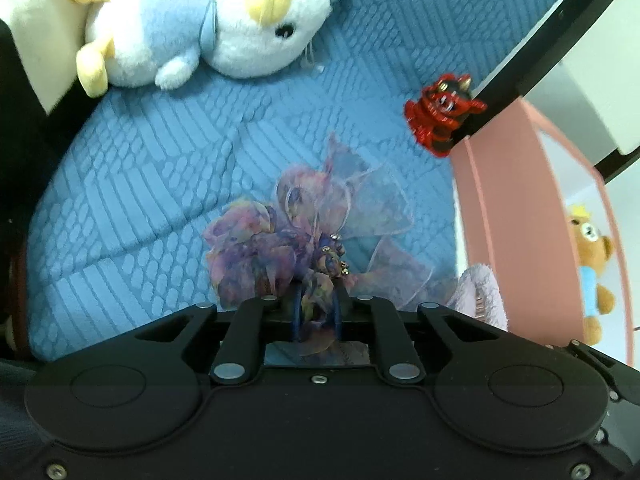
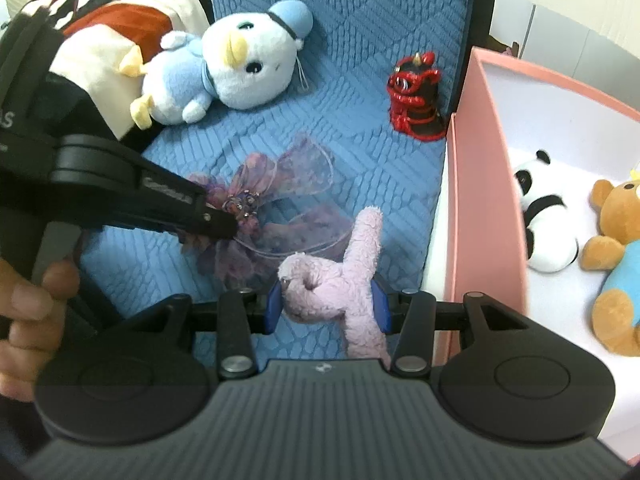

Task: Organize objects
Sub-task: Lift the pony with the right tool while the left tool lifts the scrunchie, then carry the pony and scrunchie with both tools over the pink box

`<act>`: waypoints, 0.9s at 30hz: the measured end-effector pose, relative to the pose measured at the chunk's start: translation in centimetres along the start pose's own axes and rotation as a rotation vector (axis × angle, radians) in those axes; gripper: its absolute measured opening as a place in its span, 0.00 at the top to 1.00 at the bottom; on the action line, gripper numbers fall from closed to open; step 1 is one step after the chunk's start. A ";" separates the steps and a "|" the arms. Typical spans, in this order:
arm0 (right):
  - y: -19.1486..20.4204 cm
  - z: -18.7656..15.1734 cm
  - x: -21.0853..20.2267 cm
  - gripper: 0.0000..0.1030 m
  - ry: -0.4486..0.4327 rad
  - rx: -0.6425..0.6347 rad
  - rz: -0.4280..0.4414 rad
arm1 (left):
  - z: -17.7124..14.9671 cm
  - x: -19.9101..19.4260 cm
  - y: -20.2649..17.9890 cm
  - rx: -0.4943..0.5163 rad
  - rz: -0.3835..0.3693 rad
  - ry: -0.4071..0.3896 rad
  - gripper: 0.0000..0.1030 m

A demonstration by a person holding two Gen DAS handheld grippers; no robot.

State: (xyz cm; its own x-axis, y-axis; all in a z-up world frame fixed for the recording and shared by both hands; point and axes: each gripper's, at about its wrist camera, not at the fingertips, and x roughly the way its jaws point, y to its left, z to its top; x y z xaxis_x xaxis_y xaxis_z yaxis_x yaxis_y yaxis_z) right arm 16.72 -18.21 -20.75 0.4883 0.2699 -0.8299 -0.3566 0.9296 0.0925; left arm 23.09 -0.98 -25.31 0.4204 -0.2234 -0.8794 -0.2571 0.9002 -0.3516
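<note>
Landmark: the blue quilted mat (image 1: 160, 184) that carries everything.

Left gripper (image 1: 316, 312): fingers nearly together, clamped on the purple, sheer gauze ribbon bow with beaded centre (image 1: 304, 232). The bow's fabric bunches between the two dark blue pads, and its loops fan out ahead over the middle of the mat. In the right wrist view the same gripper (image 2: 224, 220) comes in from the left edge, its tip at the bow's bead cluster (image 2: 244, 204); a bare hand (image 2: 28, 312) grips its handle.

Right gripper (image 2: 326, 308): fingers part-way apart, pressed on either side of a pale lilac fuzzy plush toy (image 2: 340, 280). One limb of it sticks up past the pads over the mat's near right part. The toy's lower part is hidden behind the gripper body, so its shape is unclear.

At the mat's far side lies a white and light-blue plush bird with a yellow beak (image 2: 228, 68). At the mat's far right corner stands a red and black lion-dance figurine (image 2: 416, 100).

Just beside the mat's right edge is a pink open box (image 2: 476, 200), cut off by the frame, holding a black and white panda plush (image 2: 540, 220) and a brown bear plush in a blue shirt (image 2: 616, 256).

Left wrist view is motion-blurred.
</note>
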 end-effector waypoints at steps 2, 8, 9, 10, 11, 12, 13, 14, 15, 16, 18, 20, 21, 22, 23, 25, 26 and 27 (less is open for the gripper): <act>-0.2 0.3 -0.7 0.54 -0.003 0.007 0.011 | 0.2 -1.0 0.0 0.001 -0.009 -0.012 0.87; -0.7 2.0 -3.3 0.54 -0.037 0.006 0.032 | 0.7 -3.6 -0.9 0.013 -0.061 -0.020 0.87; -0.8 2.3 -3.8 0.54 -0.045 0.007 0.035 | 0.8 -4.0 -1.2 0.025 -0.058 -0.023 0.87; -0.9 2.5 -4.2 0.54 -0.052 0.008 0.039 | 0.9 -4.4 -1.4 0.031 -0.058 -0.024 0.87; -1.0 2.8 -4.8 0.54 -0.061 0.008 0.042 | 1.2 -4.9 -1.7 0.031 -0.064 -0.026 0.87; -1.1 3.1 -5.3 0.54 -0.069 0.008 0.044 | 1.3 -5.3 -2.0 0.030 -0.071 -0.029 0.88; -1.2 3.4 -5.8 0.54 -0.078 0.006 0.044 | 1.5 -5.9 -2.3 0.032 -0.081 -0.034 0.87; -1.4 3.7 -6.5 0.54 -0.088 0.005 0.043 | 1.8 -6.4 -2.7 0.036 -0.089 -0.039 0.87; -1.6 4.0 -7.0 0.54 -0.096 0.005 0.042 | 2.0 -6.9 -3.2 0.043 -0.095 -0.044 0.88; -1.8 4.3 -7.6 0.54 -0.106 0.007 0.042 | 2.2 -7.4 -3.8 0.053 -0.101 -0.049 0.88; -2.3 5.0 -8.7 0.54 -0.123 0.011 0.041 | 2.7 -8.2 -5.0 0.075 -0.110 -0.056 0.87; -2.8 5.5 -9.7 0.54 -0.141 0.015 0.036 | 3.1 -9.0 -6.3 0.098 -0.118 -0.064 0.87; -3.1 5.7 -10.2 0.54 -0.150 0.018 0.032 | 3.3 -9.3 -7.0 0.109 -0.122 -0.066 0.87; -3.3 5.9 -10.6 0.54 -0.158 0.021 0.029 | 3.5 -9.6 -7.6 0.118 -0.125 -0.069 0.87; -3.7 6.1 -11.0 0.54 -0.166 0.026 0.026 | 3.7 -9.9 -8.3 0.127 -0.128 -0.072 0.87; -4.3 6.4 -11.7 0.54 -0.174 0.037 0.023 | 4.0 -10.5 -9.5 0.143 -0.136 -0.081 0.87; -4.7 6.6 -12.1 0.54 -0.178 0.041 0.022 | 4.1 -10.9 -10.1 0.152 -0.140 -0.086 0.87; -5.0 6.6 -12.5 0.54 -0.183 0.042 0.018 | 4.2 -11.2 -10.7 0.162 -0.144 -0.091 0.87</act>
State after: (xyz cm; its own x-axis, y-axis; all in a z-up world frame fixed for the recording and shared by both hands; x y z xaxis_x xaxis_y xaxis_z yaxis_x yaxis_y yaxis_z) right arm 17.72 -24.55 -7.21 0.6199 0.3244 -0.7145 -0.3353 0.9327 0.1326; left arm 24.81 -6.56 -10.29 0.5209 -0.3262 -0.7888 -0.0488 0.9112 -0.4090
